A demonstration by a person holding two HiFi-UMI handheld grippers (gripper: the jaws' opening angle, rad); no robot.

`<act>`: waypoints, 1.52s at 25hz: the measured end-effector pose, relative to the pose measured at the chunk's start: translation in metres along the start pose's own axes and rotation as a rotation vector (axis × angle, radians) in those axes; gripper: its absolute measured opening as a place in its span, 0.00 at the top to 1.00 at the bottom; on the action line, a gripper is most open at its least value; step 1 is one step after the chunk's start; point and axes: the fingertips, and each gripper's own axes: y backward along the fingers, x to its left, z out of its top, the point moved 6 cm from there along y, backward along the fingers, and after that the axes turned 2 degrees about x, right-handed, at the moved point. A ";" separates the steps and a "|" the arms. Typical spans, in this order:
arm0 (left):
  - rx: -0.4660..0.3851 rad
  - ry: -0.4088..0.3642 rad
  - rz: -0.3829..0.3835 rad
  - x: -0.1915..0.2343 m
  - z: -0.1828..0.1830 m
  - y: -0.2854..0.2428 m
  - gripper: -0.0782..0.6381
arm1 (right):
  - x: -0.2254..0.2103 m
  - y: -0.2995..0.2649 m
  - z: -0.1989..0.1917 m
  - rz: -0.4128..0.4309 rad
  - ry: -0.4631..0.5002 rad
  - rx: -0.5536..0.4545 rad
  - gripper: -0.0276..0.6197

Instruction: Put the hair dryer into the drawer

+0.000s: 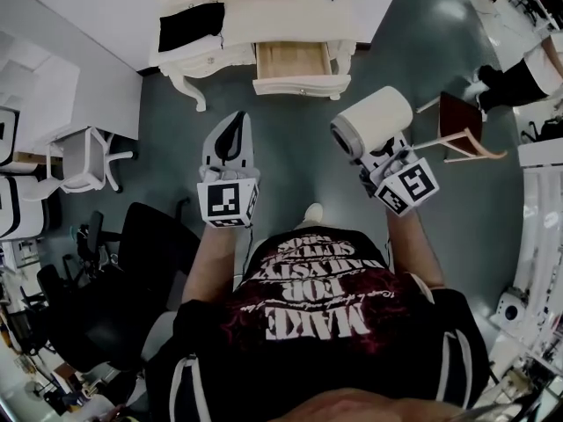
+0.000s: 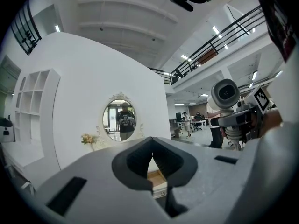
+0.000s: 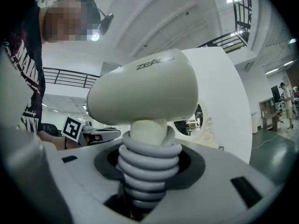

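A cream hair dryer (image 1: 374, 121) stands upright with its grey cord wound round the handle. My right gripper (image 1: 380, 154) is shut on that wrapped handle; in the right gripper view the hair dryer (image 3: 145, 92) fills the middle above the right gripper (image 3: 145, 176). My left gripper (image 1: 234, 128) is shut with nothing in it, level with the right one and to its left. Ahead, the white dressing table (image 1: 264, 20) has its wooden drawer (image 1: 293, 60) pulled open. From the left gripper (image 2: 152, 146) view the drawer (image 2: 157, 177) shows through the jaws and the hair dryer (image 2: 225, 93) at the right.
A wooden stool (image 1: 462, 130) stands right of the drawer. A white chair (image 1: 84, 156) and a black office chair (image 1: 149, 244) are at the left. A black cloth (image 1: 189, 25) lies on the table top. An oval mirror (image 2: 119, 120) hangs above the table.
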 end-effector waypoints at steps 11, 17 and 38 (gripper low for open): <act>0.042 0.005 0.047 -0.016 0.000 -0.032 0.88 | -0.044 -0.003 -0.008 0.058 -0.024 0.007 0.65; 0.060 -0.017 0.071 -0.024 0.001 -0.030 0.88 | -0.060 0.006 -0.010 0.080 -0.053 -0.007 0.65; 0.013 -0.038 -0.017 -0.017 0.011 -0.070 0.89 | -0.070 -0.006 0.006 0.032 -0.017 -0.033 0.65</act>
